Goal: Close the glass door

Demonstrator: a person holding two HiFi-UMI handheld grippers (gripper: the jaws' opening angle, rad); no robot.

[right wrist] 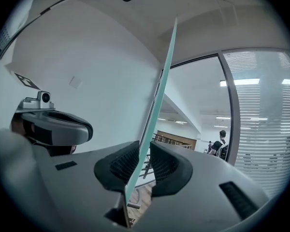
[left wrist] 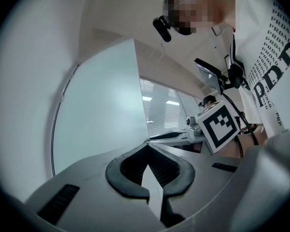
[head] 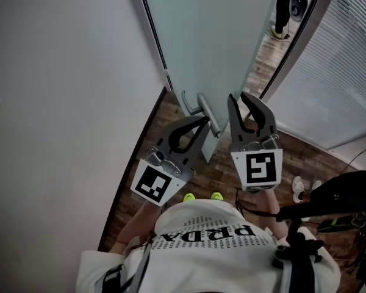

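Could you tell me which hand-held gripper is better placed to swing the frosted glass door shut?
Right, probably. The right hand-held gripper has its jaws apart astride the edge of the frosted glass door, ready to move it. The left hand-held gripper is shut and empty, near the silver lever handle.

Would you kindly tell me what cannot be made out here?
Head view: the left gripper covers the door's edge below the handle; the picture's top cuts off the glass door.
Left gripper view: the pale wedge within the shut jaws is unidentifiable.
Right gripper view: whether the right gripper touches the door is unclear.
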